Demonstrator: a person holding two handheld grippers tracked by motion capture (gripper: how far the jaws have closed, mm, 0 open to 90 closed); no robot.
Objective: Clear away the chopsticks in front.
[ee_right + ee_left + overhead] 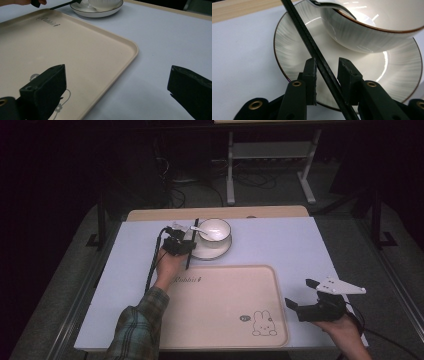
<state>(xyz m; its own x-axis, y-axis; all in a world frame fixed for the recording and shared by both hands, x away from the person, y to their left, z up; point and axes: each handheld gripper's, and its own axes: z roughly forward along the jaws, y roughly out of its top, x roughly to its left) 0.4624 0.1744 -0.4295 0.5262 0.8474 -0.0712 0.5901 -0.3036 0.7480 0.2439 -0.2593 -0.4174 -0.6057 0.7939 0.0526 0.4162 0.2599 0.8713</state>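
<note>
At the near right corner of the table (pixel 300 245), the right gripper (pixel 304 296) hovers just off the right edge of the tray (pixel 225 320), held in a hand (pixel 345 330) that comes in from the bottom. Its jaws stand wide apart with nothing between them; in the right gripper view one jaw hangs over the tray's near right corner and the other over the bare white table surface beside it.

The tray is beige, lies flat across the near middle of the table and carries a printed rabbit (pixel 263 324) at its near right corner and a line of lettering (pixel 187 280) at its far left.

Past the tray's far left corner, the left gripper (pixel 186 245) sits at the left rim of a white saucer (pixel 220 251). Its jaws bracket a pair of black chopsticks (pixel 322 62); in the left gripper view a small gap shows on either side of the sticks, so the jaws are close around them but not pressed shut. The chopsticks run from the tray's far edge up across the saucer's left side, touching its rim.

A white bowl (pixel 216 231) stands on the saucer, with a spoon (pixel 200 230) resting in it, handle over the left rim.
</note>
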